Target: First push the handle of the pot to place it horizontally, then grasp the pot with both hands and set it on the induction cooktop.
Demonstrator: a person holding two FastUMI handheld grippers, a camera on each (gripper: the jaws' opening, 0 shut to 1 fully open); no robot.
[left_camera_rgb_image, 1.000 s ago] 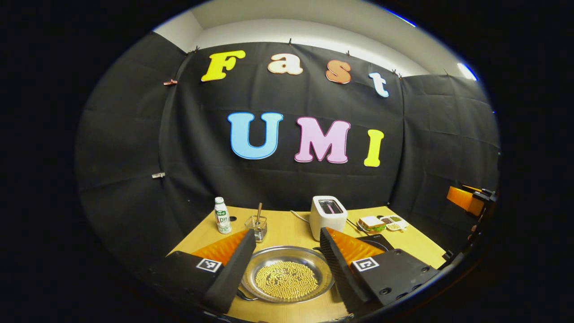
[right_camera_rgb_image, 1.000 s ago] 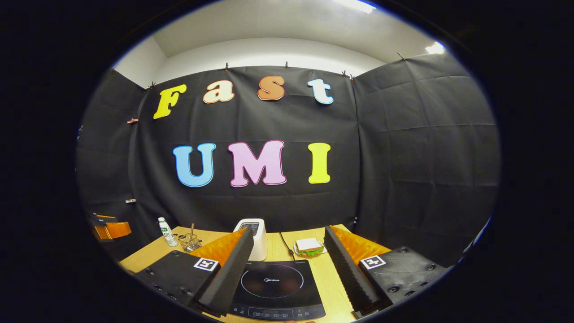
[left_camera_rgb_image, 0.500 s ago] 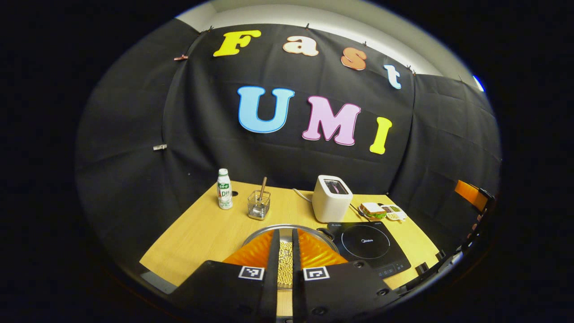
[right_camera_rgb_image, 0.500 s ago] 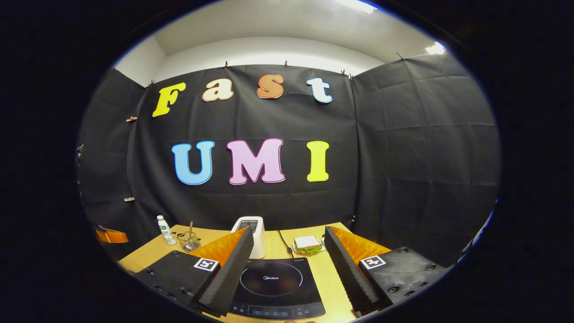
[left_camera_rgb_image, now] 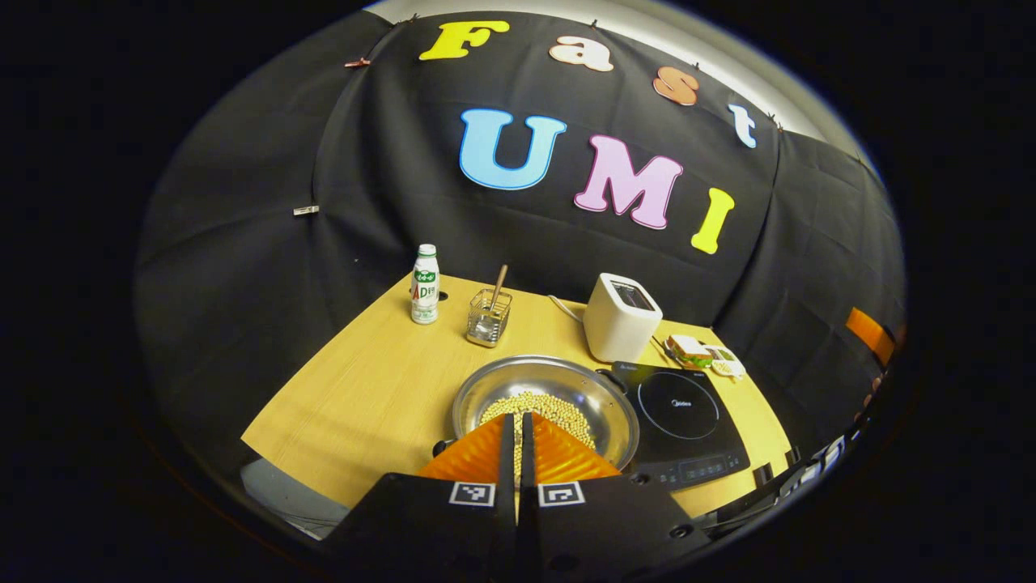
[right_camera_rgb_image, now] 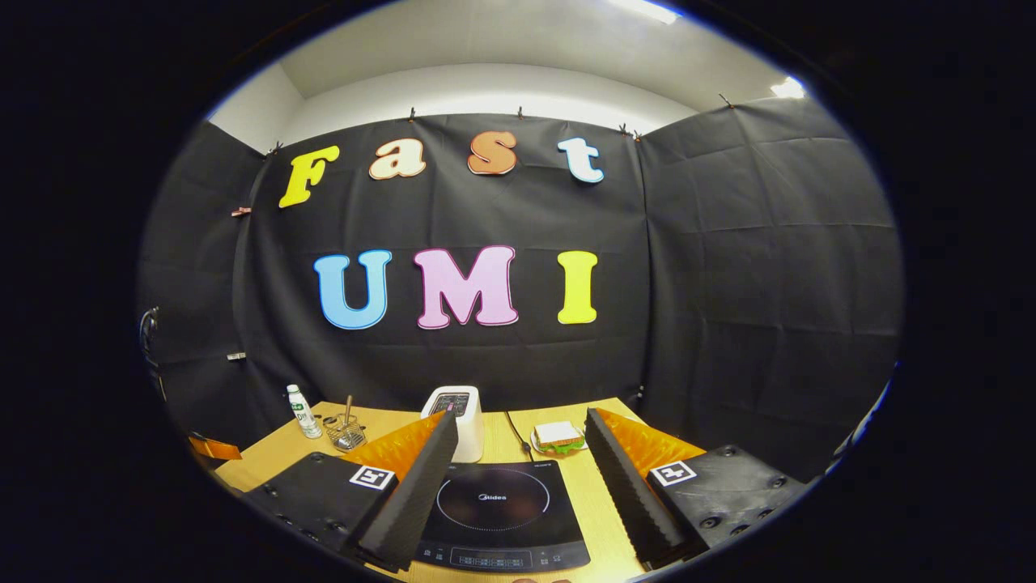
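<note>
Steel pot (left_camera_rgb_image: 544, 405) of yellow beans sits on the wooden table (left_camera_rgb_image: 364, 397), just past the left gripper (left_camera_rgb_image: 518, 425), whose fingers are pressed together over its near rim. The cooktop (left_camera_rgb_image: 684, 413) lies just beside the pot. The right gripper (right_camera_rgb_image: 518, 453) hangs spread wide, framing the cooktop (right_camera_rgb_image: 495, 510), toaster (right_camera_rgb_image: 455, 417) behind.
</note>
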